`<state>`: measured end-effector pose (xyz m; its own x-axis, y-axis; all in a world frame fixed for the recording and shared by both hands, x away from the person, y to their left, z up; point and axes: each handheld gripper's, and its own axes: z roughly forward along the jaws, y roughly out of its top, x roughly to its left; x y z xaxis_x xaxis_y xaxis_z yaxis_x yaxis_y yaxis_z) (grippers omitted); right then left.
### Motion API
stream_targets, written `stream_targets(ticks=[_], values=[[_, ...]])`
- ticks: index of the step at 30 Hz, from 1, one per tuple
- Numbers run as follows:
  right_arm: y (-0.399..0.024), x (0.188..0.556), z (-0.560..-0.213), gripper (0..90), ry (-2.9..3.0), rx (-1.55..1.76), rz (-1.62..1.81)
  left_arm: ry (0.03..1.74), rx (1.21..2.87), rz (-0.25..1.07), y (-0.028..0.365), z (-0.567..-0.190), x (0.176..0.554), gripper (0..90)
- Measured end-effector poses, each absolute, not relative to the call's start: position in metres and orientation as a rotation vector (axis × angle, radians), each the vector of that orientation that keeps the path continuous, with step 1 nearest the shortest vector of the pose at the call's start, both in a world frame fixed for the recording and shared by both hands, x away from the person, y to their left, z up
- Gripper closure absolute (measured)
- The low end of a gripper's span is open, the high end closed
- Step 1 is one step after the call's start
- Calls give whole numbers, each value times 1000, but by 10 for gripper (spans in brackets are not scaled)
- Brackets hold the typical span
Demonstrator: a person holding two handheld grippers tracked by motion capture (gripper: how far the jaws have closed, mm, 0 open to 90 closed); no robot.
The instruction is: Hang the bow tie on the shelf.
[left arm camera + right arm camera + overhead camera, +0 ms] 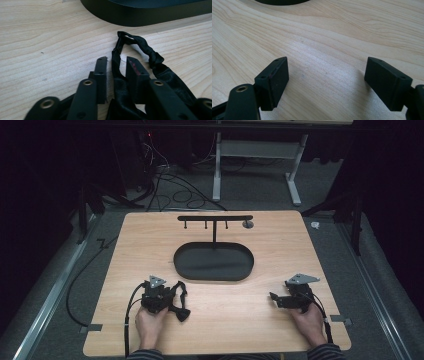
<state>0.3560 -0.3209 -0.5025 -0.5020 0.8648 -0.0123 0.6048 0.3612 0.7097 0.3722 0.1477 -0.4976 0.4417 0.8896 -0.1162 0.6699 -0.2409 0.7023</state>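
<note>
Left tool [116,72] pinching crumpled black strap [147,50]; right tool [325,82] wide apart over table [324,37]

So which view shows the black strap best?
The left gripper view: the black strap runs between the left hand-held gripper jaws, looping ahead. The high view shows it small; the right gripper view shows bare table.
</note>
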Motion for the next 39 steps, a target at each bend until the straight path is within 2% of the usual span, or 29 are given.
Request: stream_targets(ticks=[4, 9, 20, 39], values=[[-321, 356, -502, 206, 2244, 1284, 925, 1299, 2018, 423, 148, -497, 371, 818], [-321, 356, -502, 206, 2243, 1285, 924, 1290, 2029, 436, 147, -496, 369, 873], [-321, 356, -502, 206, 2244, 1284, 925, 1265, 1953, 428, 152, -482, 359, 884], [-321, 356, -502, 206, 2244, 1284, 925, 1138, 1878, 441, 144, -431, 348, 885]])
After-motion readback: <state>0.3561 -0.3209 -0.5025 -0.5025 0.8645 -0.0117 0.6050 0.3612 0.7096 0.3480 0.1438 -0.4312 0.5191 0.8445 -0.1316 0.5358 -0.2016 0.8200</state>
